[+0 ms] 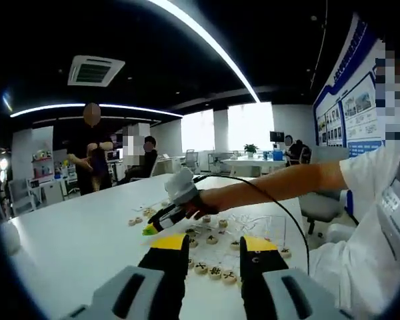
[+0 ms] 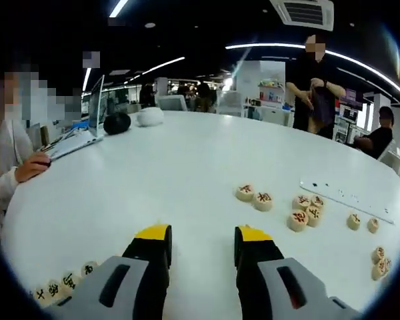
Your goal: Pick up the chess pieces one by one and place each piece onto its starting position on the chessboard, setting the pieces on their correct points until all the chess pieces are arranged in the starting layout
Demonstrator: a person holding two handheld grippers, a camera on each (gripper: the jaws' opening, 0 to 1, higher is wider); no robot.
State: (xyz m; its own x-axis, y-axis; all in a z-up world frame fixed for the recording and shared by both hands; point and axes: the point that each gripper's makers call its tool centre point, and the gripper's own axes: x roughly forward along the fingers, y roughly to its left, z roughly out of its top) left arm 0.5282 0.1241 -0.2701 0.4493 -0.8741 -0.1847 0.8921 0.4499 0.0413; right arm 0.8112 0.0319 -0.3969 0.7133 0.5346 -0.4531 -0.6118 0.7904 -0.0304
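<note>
Round wooden chess pieces with dark characters (image 1: pixel 215 271) lie in a row just beyond my left gripper (image 1: pixel 215 245), which is open with nothing between its yellow-tipped jaws. More pieces (image 1: pixel 212 239) sit farther out on a clear film board (image 1: pixel 260 223). A person's hand holds my right gripper (image 1: pixel 151 229) low over the table, left of those pieces. In the right gripper view, my right gripper (image 2: pixel 203 239) is open over bare white table. Red-marked pieces (image 2: pixel 297 220) lie in a loose group ahead to its right, and dark-marked pieces (image 2: pixel 53 291) lie at the lower left.
The white table (image 2: pixel 187 167) is large and round-edged. A laptop (image 2: pixel 87 127), a black object (image 2: pixel 117 123) and a white object (image 2: pixel 150 117) sit at its far side. A clear strip (image 2: pixel 347 193) lies beyond the red-marked pieces. People stand and sit behind the table.
</note>
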